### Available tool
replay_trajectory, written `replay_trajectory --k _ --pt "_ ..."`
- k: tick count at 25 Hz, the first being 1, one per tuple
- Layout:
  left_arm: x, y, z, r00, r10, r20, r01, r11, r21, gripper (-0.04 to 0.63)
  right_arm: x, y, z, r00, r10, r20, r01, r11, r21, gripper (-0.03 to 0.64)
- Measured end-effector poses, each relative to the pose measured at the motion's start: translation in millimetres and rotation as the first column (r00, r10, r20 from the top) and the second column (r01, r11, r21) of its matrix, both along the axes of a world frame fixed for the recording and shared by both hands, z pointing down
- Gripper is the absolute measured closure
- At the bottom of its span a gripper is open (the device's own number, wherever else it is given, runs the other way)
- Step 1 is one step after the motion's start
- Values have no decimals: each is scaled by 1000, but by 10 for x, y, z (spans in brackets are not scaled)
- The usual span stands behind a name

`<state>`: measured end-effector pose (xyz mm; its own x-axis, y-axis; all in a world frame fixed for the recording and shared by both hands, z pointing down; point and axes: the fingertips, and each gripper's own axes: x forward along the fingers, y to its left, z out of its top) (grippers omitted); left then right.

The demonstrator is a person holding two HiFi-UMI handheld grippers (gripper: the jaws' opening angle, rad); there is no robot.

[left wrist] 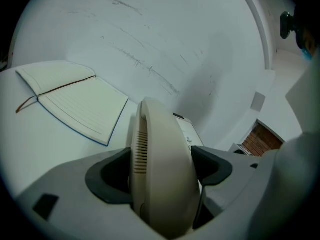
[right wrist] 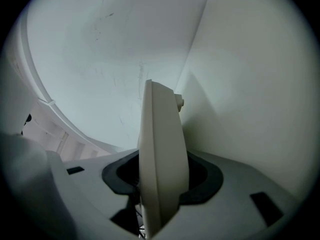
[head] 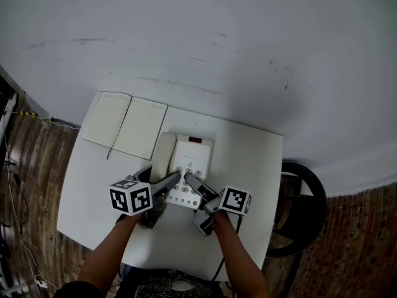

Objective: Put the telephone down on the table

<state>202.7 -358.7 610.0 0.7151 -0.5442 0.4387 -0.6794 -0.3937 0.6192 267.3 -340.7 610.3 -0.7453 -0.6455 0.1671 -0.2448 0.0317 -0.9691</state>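
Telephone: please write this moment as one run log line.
left gripper: shut on handset | right gripper: shut on telephone | table contact: cannot tell

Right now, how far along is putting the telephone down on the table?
Done: the telephone is low over the table, beside the open notebook; I cannot tell whether it rests there yet. In hand: the left gripper has its jaws clamped on the handset, and the right gripper grips the base's edge. Left: settle it if needed, then probably open both jaws and withdraw.
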Motion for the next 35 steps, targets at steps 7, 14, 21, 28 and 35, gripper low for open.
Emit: replay_trajectory --k 7,14,21,28,35 --pt "26 -13 36 999 9 41 -9 1000 1 215 20 12 32 995 11 -98 -13 1000 -21 428" --pt "36 15 53 998 20 55 -21 1000 3 215 38 45 82 970 -15 -242 5 999 -41 397" --pt "61 43 59 996 21 88 -21 1000 4 215 102 73 125 925 -30 -379 9 998 -58 353" --pt "77 68 65 993 33 114 -33 999 -2 215 166 89 134 877 -32 -479 7 999 -54 328" --pt "93 104 43 985 33 167 -27 999 -37 215 227 104 153 832 -51 -552 16 998 -69 316"
